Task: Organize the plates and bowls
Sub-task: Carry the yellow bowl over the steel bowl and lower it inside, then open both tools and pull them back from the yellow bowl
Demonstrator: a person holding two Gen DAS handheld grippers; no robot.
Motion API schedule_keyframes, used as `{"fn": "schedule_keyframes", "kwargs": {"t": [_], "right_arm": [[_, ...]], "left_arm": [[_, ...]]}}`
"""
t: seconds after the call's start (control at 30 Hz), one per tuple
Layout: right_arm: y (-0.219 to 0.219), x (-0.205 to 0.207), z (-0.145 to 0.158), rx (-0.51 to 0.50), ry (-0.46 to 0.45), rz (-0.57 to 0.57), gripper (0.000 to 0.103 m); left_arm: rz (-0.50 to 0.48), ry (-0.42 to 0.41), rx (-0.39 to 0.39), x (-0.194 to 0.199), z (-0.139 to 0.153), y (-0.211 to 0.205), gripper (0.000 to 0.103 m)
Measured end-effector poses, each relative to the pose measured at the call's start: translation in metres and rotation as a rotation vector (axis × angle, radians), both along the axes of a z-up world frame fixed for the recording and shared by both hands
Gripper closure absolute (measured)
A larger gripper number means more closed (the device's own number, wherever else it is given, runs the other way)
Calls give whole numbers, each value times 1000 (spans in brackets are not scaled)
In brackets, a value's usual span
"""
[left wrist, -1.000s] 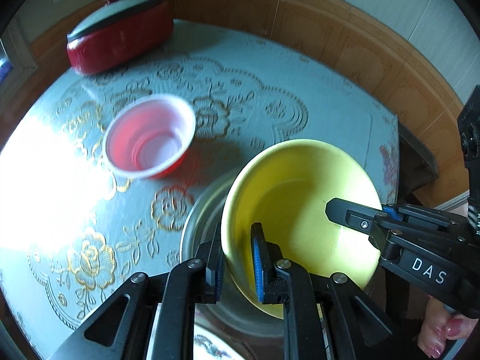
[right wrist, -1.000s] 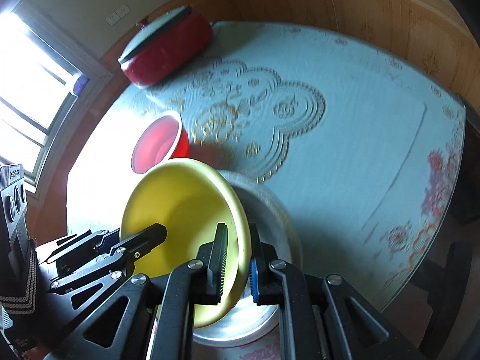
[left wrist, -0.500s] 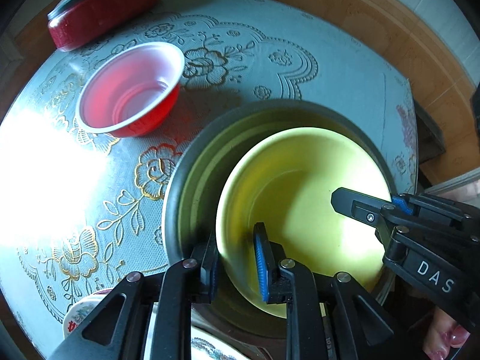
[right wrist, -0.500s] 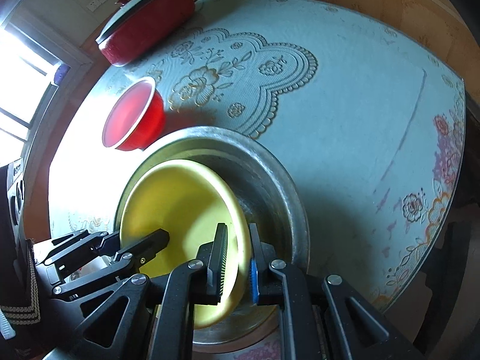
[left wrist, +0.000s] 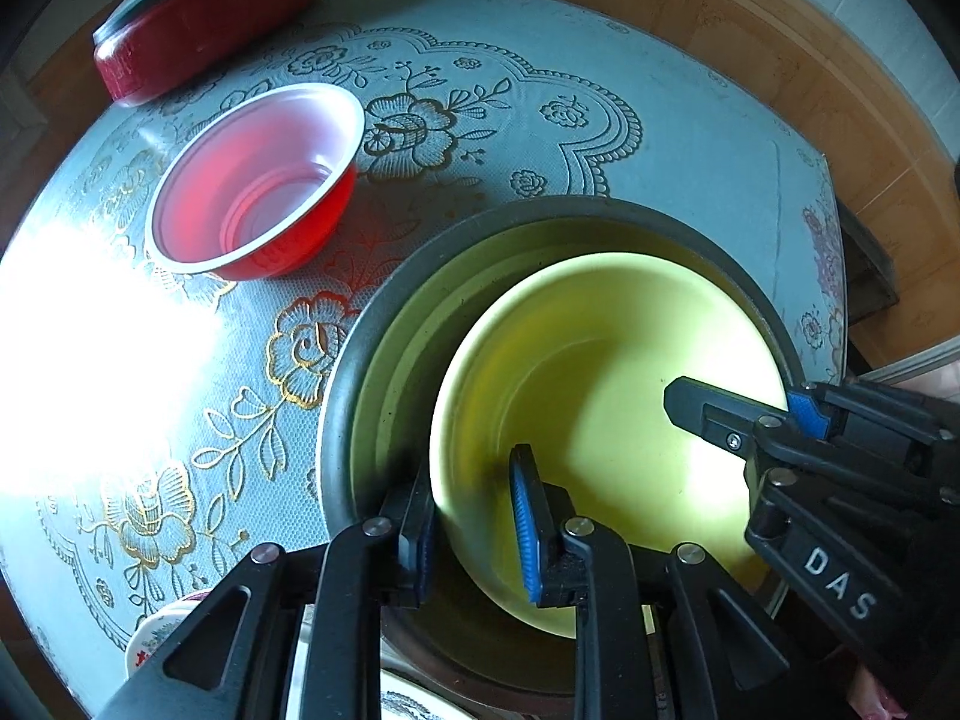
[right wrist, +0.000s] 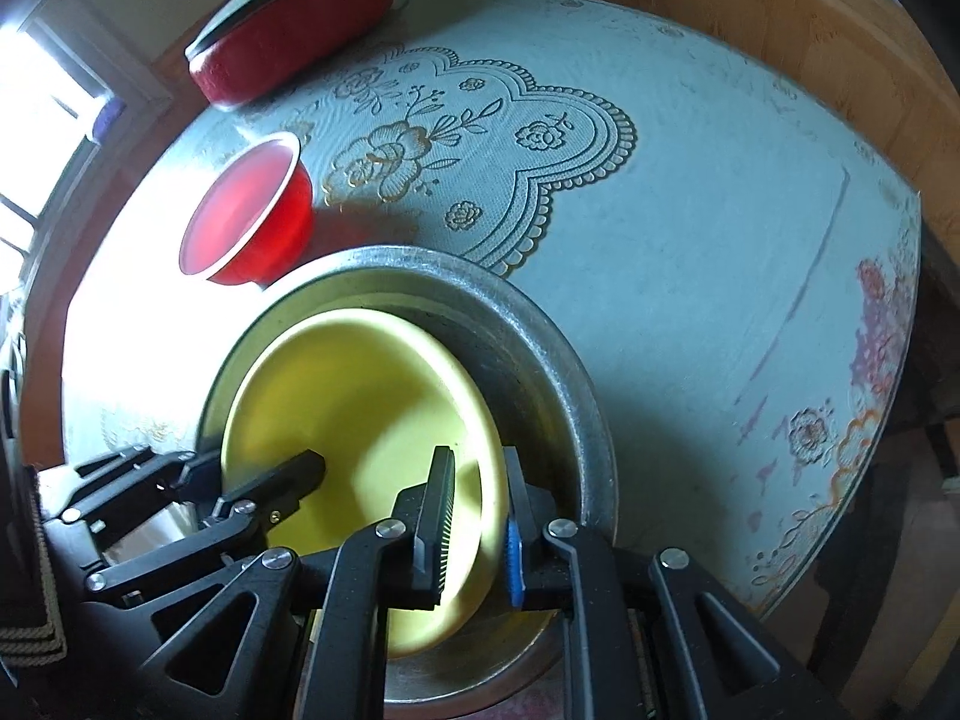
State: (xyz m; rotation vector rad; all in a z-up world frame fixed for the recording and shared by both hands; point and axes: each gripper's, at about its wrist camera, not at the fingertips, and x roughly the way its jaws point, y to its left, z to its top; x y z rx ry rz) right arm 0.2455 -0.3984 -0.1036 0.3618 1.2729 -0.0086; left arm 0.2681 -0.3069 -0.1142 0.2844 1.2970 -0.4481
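Observation:
A yellow bowl (left wrist: 600, 372) sits inside a larger metal basin (left wrist: 384, 324) on the table. My left gripper (left wrist: 471, 498) straddles the bowl's near rim with its jaws spread a little apart from it. My right gripper (right wrist: 477, 498) straddles the opposite rim, jaws also slightly apart. The bowl (right wrist: 354, 390) leans a little in the basin (right wrist: 558, 360) in the right wrist view. A red bowl with a white rim (left wrist: 252, 180) stands empty on the table to the left, and shows in the right wrist view (right wrist: 246, 216).
A red lidded pot (left wrist: 204, 18) stands at the far edge of the round table with its blue floral cloth (left wrist: 690, 138). A patterned white dish (left wrist: 162, 636) peeks out at the near edge. A wooden wall panel (right wrist: 780, 18) runs behind.
Both grippers lowered the yellow bowl into the metal basin. The jaws of both have widened slightly off its rim.

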Motion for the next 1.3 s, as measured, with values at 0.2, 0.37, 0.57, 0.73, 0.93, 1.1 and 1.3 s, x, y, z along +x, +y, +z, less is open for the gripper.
{"fn": "schedule_keyframes", "kwargs": {"t": [0.2, 0.37, 0.57, 0.73, 0.93, 1.1, 1.3], "right_arm": [[3, 4, 0, -14, 25, 22, 80], [4, 2, 1, 4, 23, 29, 73], [-3, -6, 10, 76, 5, -9, 72], [-10, -12, 21, 107, -38, -40, 72], [-7, -14, 22, 98, -39, -32, 72], [1, -10, 22, 73, -53, -6, 72], [0, -9, 26, 114, -85, -21, 72]], "left_arm": [[-5, 1, 4, 0, 0, 0, 81], [-18, -21, 26, -3, -2, -1, 81], [-22, -26, 47, -6, -3, -4, 81], [-16, -10, 28, -6, -4, -2, 78], [5, 0, -15, -6, 1, 1, 66], [34, -1, -73, -5, 11, 10, 63], [59, -50, -120, -7, 32, 23, 55]]}}
